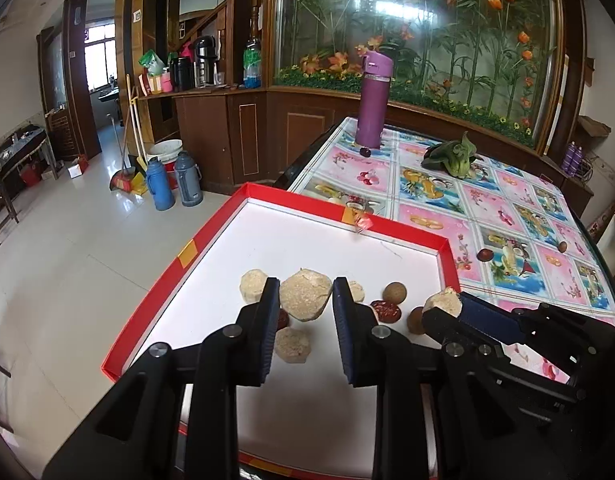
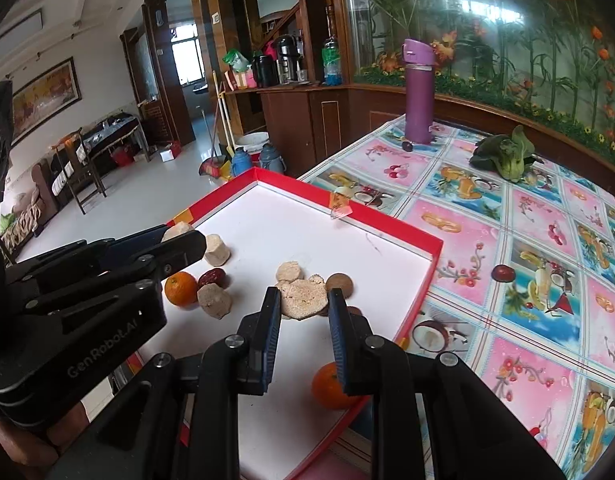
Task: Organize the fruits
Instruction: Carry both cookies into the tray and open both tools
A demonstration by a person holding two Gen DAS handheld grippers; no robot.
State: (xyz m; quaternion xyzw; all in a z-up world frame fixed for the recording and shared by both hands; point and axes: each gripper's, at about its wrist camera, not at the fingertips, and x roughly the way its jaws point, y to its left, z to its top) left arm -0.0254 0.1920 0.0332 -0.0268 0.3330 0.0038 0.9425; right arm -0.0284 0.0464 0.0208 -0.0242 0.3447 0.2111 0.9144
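A red-rimmed tray [image 1: 447,256] with a white floor holds beige chunks, a red jujube [image 1: 385,311] and brown round fruits [image 1: 394,293]. In the left wrist view my left gripper [image 1: 306,290] is shut on a large beige chunk [image 1: 305,304] just above the tray floor. My right gripper [image 1: 451,309] comes in from the right with a smaller beige chunk [image 1: 443,299] at its tip. In the right wrist view my right gripper [image 2: 303,299] clamps that beige chunk [image 2: 301,304]. My left gripper [image 2: 183,239] holds its chunk [image 2: 176,231] at the left. Two oranges [image 2: 181,288] [image 2: 325,386] lie in the tray.
On the fruit-print tablecloth beyond the tray stand a purple bottle [image 1: 373,100] and a bok choy [image 1: 453,156]. Small dark fruits [image 1: 484,255] [image 1: 562,246] lie loose on the cloth. The tray overhangs the table's left edge, with tiled floor below.
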